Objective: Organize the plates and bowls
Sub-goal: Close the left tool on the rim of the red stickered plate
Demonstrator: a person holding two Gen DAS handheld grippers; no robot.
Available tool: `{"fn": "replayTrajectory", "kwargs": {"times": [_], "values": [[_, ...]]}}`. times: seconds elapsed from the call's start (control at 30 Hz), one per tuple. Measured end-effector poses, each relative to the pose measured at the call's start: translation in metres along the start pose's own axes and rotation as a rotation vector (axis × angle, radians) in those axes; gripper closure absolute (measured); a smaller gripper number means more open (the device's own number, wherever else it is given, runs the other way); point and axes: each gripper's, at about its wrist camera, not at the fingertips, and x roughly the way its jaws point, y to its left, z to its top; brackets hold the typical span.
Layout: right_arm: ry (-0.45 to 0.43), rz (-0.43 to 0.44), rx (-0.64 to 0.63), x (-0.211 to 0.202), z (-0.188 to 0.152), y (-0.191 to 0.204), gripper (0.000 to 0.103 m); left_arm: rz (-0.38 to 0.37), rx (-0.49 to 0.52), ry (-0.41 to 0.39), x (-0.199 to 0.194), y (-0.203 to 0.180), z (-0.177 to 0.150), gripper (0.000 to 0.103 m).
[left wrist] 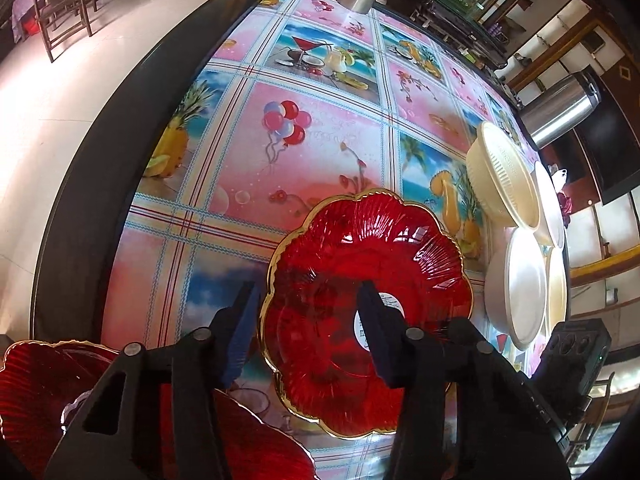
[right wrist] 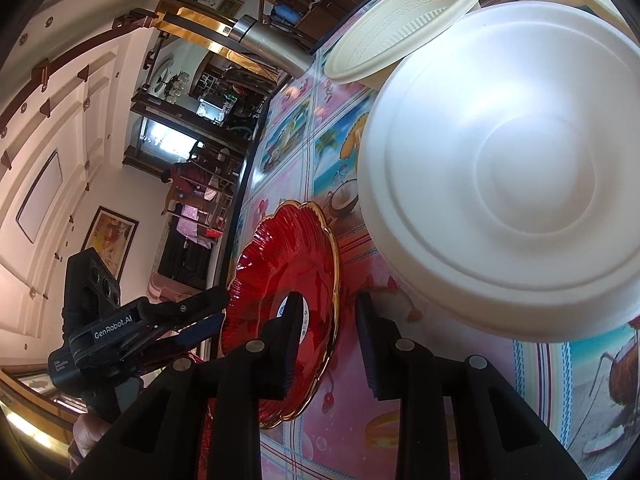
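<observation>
A red scalloped glass plate with a gold rim (left wrist: 366,308) lies on the patterned tablecloth. My left gripper (left wrist: 308,300) is open, its jaws astride the plate's left edge, holding nothing. Another red plate (left wrist: 36,388) lies at the lower left. In the right wrist view the same red plate (right wrist: 280,276) is left of centre. My right gripper (right wrist: 326,308) is open and empty, one finger over the plate's rim. A white foam plate (right wrist: 508,184) sits just beyond it. The left gripper (right wrist: 200,312) shows at the left.
A cream ribbed bowl (left wrist: 500,176) and white foam plates (left wrist: 520,284) sit at the table's right. The cream bowl (right wrist: 400,20) is behind the foam plate. A steel flask (left wrist: 560,108) stands at the far right. The table's dark edge (left wrist: 120,152) curves along the left.
</observation>
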Motion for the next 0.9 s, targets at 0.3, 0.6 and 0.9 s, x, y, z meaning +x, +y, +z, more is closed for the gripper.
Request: {"fn": "replayTrajectory", "kwargs": {"times": [0.3,0.6,0.9], "values": [[-0.003,0.009,0.003,-0.001,0.000,-0.002,0.075,-0.019,-0.012,-0.004,-0.001,0.006,0.000,0.070],[0.020,0.025,0.012,-0.001,0.003,-0.004,0.074,0.006,0.009,0.000,0.000,0.002,0.002,0.079],[0.012,0.059,0.051,-0.004,0.005,-0.010,0.075,0.037,0.049,0.007,0.001,-0.003,0.005,0.085]]}}
